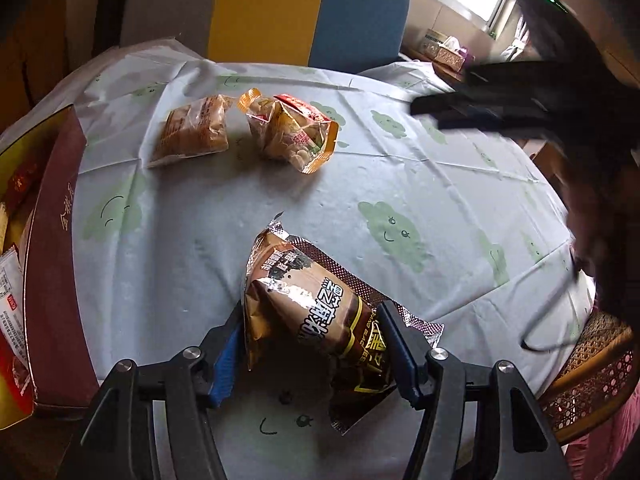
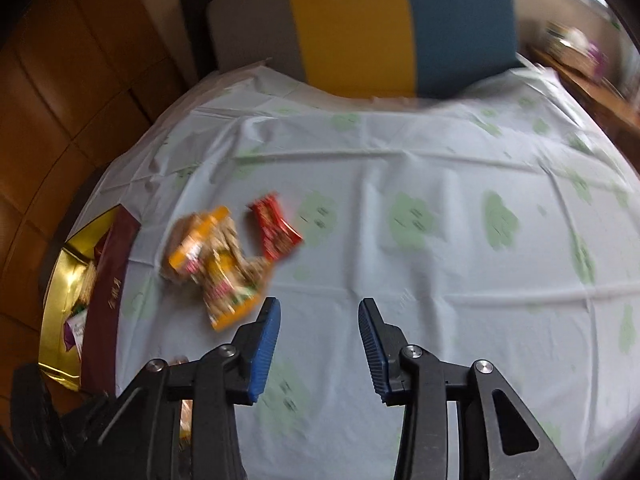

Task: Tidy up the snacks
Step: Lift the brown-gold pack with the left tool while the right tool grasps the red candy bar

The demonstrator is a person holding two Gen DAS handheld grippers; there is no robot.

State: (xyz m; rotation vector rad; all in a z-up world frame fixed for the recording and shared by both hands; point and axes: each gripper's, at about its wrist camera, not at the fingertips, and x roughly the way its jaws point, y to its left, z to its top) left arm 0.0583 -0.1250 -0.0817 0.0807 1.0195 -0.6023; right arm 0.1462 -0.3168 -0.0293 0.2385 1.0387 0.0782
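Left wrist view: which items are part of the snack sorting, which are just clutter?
Job:
- brown foil snack packet between the left gripper fingers
- two clear orange-trimmed snack bags
- maroon cardboard box with snacks in it

Lying about:
- cloud-print tablecloth
- grey, yellow and blue chair back
- woven rattan chair
- tissue box

Brown foil snack pkt (image 1: 316, 300) tilted – two clear bags (image 1: 240, 132) beyond, maroon box (image 1: 52, 260) left

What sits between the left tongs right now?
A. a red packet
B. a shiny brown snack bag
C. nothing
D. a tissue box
B: in the left wrist view the shiny brown snack bag lies between the blue pads of the left tongs.
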